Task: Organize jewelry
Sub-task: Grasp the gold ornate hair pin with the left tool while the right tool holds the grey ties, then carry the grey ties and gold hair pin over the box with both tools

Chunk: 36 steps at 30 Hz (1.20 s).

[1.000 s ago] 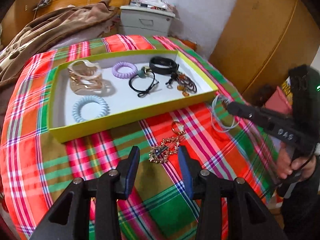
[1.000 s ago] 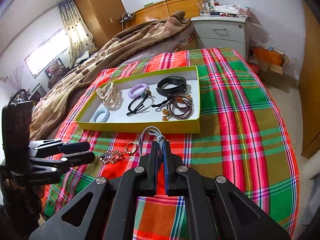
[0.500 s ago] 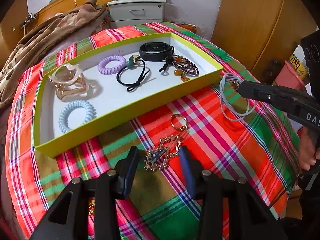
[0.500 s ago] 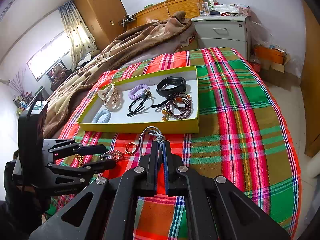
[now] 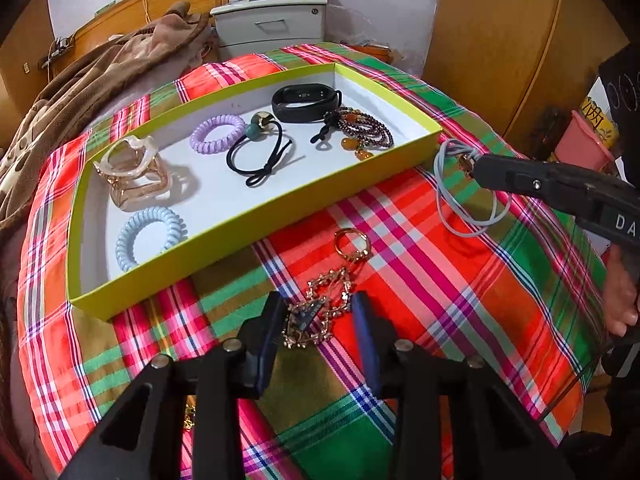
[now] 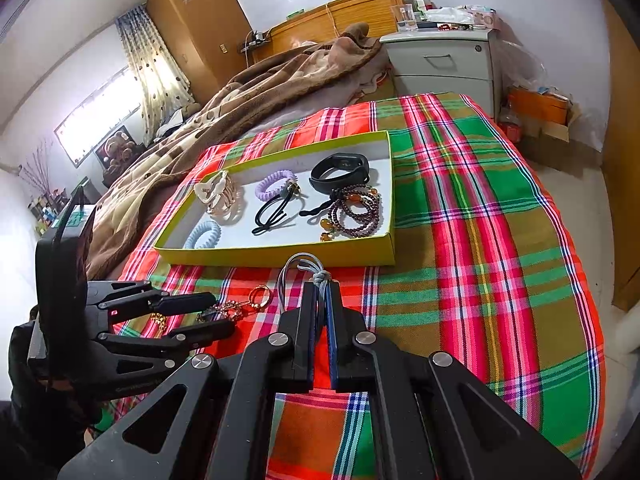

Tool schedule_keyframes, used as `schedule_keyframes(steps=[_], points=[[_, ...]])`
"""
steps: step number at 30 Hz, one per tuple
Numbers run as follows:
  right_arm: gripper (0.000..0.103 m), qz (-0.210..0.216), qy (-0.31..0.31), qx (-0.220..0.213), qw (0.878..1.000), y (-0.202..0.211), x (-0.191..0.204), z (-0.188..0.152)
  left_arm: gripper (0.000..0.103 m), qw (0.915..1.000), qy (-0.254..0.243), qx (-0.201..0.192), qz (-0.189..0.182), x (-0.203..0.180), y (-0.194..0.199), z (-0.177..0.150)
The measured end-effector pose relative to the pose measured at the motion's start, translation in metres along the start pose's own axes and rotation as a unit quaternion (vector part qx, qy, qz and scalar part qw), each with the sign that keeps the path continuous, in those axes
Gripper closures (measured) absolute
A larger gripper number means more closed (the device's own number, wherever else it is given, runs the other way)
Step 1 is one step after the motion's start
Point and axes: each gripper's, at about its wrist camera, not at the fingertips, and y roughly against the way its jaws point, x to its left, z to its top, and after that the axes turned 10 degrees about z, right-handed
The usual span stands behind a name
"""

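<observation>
On the red-and-green plaid cloth [image 5: 500, 300], in front of the box: one gold chain ornament with a dark blue pendant and a gold ring [image 5: 320, 308], lying flat between the tips of the left gripper [image 5: 318, 316]. Jaws spread and closing, one on each side of the pendant; whether the pads touch it cannot be told.

Right of it, near the box's front corner: one grey looped cord band [image 6: 298, 270], pinched at its knot by the right gripper [image 6: 320, 304], jaws pressed together on it; the loops rest on the cloth.

Inside the shallow lime-green box with white floor [image 5: 256, 220]: one clear amber chunky bangle [image 5: 134, 174], one pale blue spiral hair tie [image 5: 150, 236], one lilac spiral hair tie [image 5: 218, 134], one black elastic hair tie with beads [image 5: 260, 152], one black fitness band [image 5: 306, 102], one dark beaded bracelet with amber charms [image 5: 360, 132]. All are separate, except that the bracelet touches the band.
</observation>
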Motion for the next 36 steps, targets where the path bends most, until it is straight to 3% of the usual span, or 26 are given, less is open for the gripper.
schedule_keyframes(steps=[12,36], points=[[0.099,0.0,-0.001,-0.003,1.0,0.003,-0.002,0.001,0.066,0.9997,0.022,-0.005,-0.002,0.007,0.006,-0.003],[0.099,-0.003,0.024,-0.018,1.0,0.006,0.016,0.024,0.066,0.9966,0.062,-0.051,0.017,0.037,0.04,0.012]])
